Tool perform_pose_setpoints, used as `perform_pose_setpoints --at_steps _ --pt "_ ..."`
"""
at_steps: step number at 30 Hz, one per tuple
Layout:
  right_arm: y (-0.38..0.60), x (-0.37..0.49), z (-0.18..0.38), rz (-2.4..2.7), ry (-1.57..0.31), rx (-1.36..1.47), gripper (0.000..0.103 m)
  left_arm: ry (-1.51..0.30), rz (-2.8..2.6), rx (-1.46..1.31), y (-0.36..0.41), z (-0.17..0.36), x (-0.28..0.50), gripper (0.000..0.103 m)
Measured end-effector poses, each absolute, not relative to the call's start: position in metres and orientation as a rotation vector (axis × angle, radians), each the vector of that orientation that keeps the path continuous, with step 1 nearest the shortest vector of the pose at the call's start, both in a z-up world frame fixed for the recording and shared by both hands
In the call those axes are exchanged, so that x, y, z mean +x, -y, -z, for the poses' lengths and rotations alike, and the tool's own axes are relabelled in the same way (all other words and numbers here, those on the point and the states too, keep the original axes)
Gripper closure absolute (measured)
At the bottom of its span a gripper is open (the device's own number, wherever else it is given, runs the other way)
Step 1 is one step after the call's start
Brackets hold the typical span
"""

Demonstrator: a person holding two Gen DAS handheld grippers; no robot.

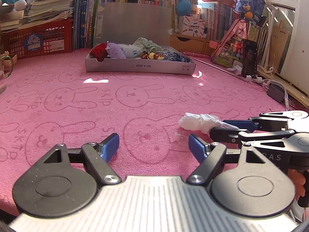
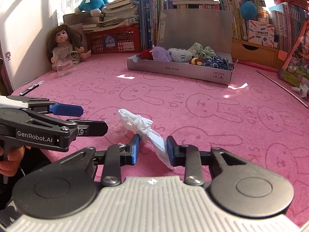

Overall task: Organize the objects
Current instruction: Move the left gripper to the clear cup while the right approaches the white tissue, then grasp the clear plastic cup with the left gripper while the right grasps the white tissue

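Lettering "NO.A-2224" is printed on the grey cardboard box point(image 2: 179, 70) at twelve o'clock on the pink rabbit-patterned surface point(image 2: 222, 119), where "SKIP" is repeated. "GenRobot.AI" is marked on the left hand-held gripper point(image 1: 153, 146), which is seen released and empty. One crumpled white plastic bag point(image 2: 143, 126) lies between the pads of the right hand-held gripper point(image 2: 152, 150), not yet pinched.
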State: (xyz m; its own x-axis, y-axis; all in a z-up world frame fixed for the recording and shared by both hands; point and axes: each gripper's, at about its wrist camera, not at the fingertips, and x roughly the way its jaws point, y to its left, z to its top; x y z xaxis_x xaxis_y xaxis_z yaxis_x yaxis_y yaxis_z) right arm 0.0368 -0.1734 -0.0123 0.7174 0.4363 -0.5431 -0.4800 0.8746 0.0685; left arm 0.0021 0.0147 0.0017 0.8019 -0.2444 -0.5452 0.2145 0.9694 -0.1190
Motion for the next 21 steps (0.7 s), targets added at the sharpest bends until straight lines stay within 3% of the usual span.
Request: perform_pose_setpoints --at_steps 8,14,18,21 --pt "0.193 0.038 0.010 -0.406 -0.560 -0.026 0.073 -0.570 0.292 -0.028 0.002 0.000 -0.001 0.024" --pt "0.204 0.039 0.010 -0.341 -0.556 -0.001 0.072 -0.573 0.294 -0.021 0.013 0.006 0.001 0.047" --pt "0.209 0.040 0.012 -0.284 -0.551 0.013 0.044 -0.574 0.299 -0.036 0.014 0.006 0.002 0.066" --pt "0.208 0.040 0.011 -0.293 -0.535 0.027 0.036 -0.571 0.289 -0.034 0.013 0.005 0.002 0.069"
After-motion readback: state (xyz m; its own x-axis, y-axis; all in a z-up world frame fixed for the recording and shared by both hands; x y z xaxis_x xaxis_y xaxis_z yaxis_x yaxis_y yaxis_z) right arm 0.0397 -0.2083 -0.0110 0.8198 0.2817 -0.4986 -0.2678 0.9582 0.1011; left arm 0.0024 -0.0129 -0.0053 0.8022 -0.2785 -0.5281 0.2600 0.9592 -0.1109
